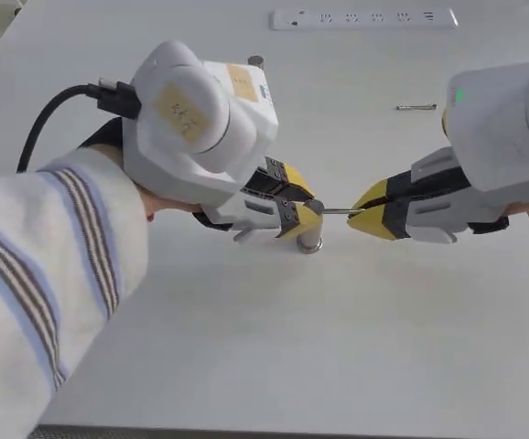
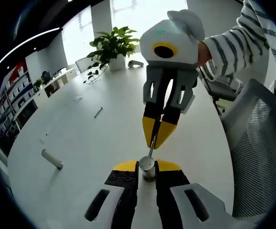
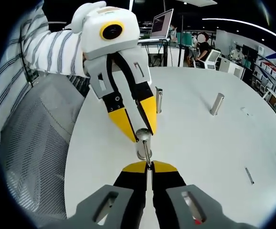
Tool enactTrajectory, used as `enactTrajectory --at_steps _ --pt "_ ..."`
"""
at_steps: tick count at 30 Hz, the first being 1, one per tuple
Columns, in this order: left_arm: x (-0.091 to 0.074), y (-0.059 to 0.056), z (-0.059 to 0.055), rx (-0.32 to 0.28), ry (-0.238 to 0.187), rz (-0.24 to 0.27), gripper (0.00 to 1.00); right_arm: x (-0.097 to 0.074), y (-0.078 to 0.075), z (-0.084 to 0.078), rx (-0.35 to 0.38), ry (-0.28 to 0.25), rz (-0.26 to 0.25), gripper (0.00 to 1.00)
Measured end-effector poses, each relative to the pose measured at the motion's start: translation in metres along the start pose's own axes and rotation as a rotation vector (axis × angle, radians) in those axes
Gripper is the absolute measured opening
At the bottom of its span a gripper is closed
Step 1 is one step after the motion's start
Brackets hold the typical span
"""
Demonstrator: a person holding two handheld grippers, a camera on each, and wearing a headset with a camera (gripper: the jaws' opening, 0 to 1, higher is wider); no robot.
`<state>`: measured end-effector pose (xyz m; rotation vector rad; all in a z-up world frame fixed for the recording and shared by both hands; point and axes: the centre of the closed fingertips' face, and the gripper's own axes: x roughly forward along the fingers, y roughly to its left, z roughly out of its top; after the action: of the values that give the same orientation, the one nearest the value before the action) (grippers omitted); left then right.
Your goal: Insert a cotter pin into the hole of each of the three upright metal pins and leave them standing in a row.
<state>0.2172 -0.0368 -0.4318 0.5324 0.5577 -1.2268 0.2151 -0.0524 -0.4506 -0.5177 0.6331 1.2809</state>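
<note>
Sleeve (image 1: 45,274): striped, closest to the lens, over the arm behind the left gripper (image 1: 303,212).
Left gripper: clamped on the metal pin (image 1: 310,242) just under its head, pressing it upright on the table (image 1: 246,347), roughly midway between near and far edges.
Right gripper (image 1: 356,215): pinched tight on the rear end of the cotter pin (image 1: 340,211), facing the left gripper head-on.
Cotter pin: level, bridging the gap between the 2 grippers, free tip at the metal pin's upper part; cannot tell whether already inside the hole.
Step in hand: by judgement, threading the cotter pin through this metal pin's hole.
Doing it well: line the cotter pin up with the hole's axis, hold it level, push straight and slowly; brace the metal pin hard against the table to stop tipping or twisting; on any stall, back off a touch and re-aim rather than force, to avoid bending so thin a part.
2nd metal pin (image 3: 159,100): upright, just behind the left gripper.
3rd metal pin (image 3: 217,103): seemingly upright, well apart, toward the far edge.
Spare cotter pin (image 1: 416,107): flat on the table toward the far right corner.
Power strip (image 1: 365,17): along the far edge.
</note>
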Motion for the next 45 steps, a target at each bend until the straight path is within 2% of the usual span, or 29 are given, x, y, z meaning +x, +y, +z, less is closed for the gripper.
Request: enactTrajectory --at_steps 10,14,17,18,20,22,26,31,36,45 --pt "0.003 -0.002 0.0 0.0 -0.002 -0.002 0.09 0.011 0.006 0.01 -0.038 -0.005 0.015 0.0" --pt "0.003 -0.002 0.0 0.004 0.003 -0.001 0.09 0.014 0.007 0.009 -0.083 0.018 0.019 0.0" --pt "0.003 -0.002 -0.001 -0.011 0.003 0.003 0.09 0.014 0.007 0.009 -0.098 0.018 0.012 0.0" --pt "0.003 -0.002 -0.002 -0.019 0.002 0.004 0.09 0.013 0.005 0.009 -0.094 0.006 -0.004 0.0" --pt "0.003 -0.002 -0.001 -0.019 0.003 0.004 0.09 0.011 0.002 0.011 -0.074 -0.021 -0.022 0.13" --pt "0.003 -0.002 -0.001 -0.017 0.003 0.005 0.1 0.008 -0.002 0.008 -0.057 -0.02 -0.037 0.23" --pt "0.003 -0.002 -0.001 -0.023 0.001 0.006 0.1 -0.001 -0.006 0.002 -0.024 -0.022 -0.05 0.15" --pt "0.003 -0.002 -0.001 -0.022 0.003 0.008 0.1 -0.007 -0.004 0.005 -0.006 -0.045 -0.048 0.13" --pt "0.003 -0.002 0.0 -0.024 0.003 0.012 0.1 -0.005 -0.001 0.009 -0.009 -0.056 -0.037 0.02" --pt "0.002 -0.002 0.0 -0.032 0.002 0.02 0.1 0.0 0.002 0.014 -0.014 -0.047 -0.027 0.0"
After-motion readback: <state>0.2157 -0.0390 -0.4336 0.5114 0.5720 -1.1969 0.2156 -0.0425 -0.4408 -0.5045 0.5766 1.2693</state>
